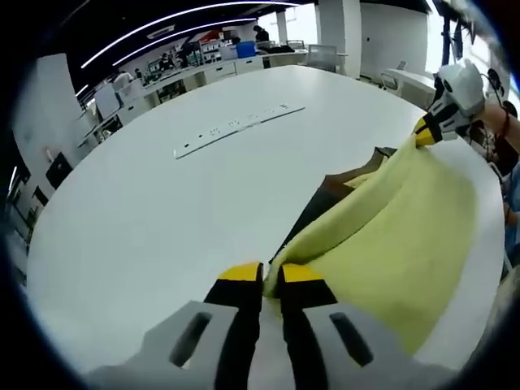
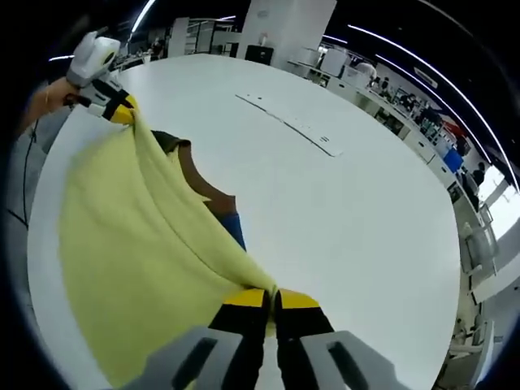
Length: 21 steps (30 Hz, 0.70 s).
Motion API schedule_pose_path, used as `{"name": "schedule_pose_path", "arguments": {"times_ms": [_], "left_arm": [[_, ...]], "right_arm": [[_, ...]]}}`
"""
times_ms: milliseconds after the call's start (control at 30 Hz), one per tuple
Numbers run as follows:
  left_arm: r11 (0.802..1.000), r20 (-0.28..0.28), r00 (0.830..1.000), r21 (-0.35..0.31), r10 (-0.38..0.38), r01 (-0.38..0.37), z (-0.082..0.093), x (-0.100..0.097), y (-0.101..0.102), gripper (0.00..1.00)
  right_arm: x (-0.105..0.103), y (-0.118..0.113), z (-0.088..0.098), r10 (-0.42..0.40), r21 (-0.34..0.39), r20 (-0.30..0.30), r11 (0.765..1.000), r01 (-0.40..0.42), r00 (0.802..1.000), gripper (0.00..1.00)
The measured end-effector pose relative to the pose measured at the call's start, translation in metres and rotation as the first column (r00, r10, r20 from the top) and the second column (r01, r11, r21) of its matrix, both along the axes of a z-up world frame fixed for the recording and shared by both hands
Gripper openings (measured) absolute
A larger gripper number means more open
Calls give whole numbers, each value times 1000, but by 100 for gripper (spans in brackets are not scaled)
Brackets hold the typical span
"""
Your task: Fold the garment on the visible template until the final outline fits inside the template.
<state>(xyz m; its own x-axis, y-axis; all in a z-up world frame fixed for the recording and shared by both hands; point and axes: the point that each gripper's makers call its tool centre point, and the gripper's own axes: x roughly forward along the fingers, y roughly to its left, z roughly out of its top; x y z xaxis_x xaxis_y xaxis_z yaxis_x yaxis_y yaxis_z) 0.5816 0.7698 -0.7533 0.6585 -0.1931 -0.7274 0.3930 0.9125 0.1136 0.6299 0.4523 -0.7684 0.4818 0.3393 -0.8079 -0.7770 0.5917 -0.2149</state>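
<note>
A pale yellow garment (image 1: 398, 236) hangs stretched above a large white tabletop (image 1: 162, 211), held taut along 1 edge between 2 hand-held grippers. The left hand-held gripper (image 1: 271, 275) has its jaws closed tight on 1 corner of the fabric. The right hand-held gripper (image 2: 270, 299) is likewise clamped shut on the other corner.

The garment's long axis looks to run along this held edge, from gripper to gripper, with the rest draping down toward the tabletop's near edge. Beneath it lie dark brown and blue pieces (image 2: 218, 203), possibly the template, though that is unclear.

Risks, as a judgement: a corner slipping free under tension, fabric sagging off the tabletop's edge, or the cloth landing askew and hiding the template.
</note>
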Motion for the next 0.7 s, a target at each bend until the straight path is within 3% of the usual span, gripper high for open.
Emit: {"name": "schedule_pose_path", "arguments": {"times_ms": [367,500,600,700], "left_arm": [[999,59,998,34,-38,36,3,5,9,14],[997,73,995,49,-71,68,9,2,11,16],[990,118,984,71,-132,124,17,0,11,21],[983,128,977,82,-173,163,17,-4,9,22]], "right_arm": [[2,-2,-2,-43,42,-3,998,43,999,5],[1,-3,3,-124,132,-28,983,127,992,19],[-2,-5,6,-122,143,-24,982,124,992,27],[-6,-6,9,-122,150,-20,981,124,992,29]]}}
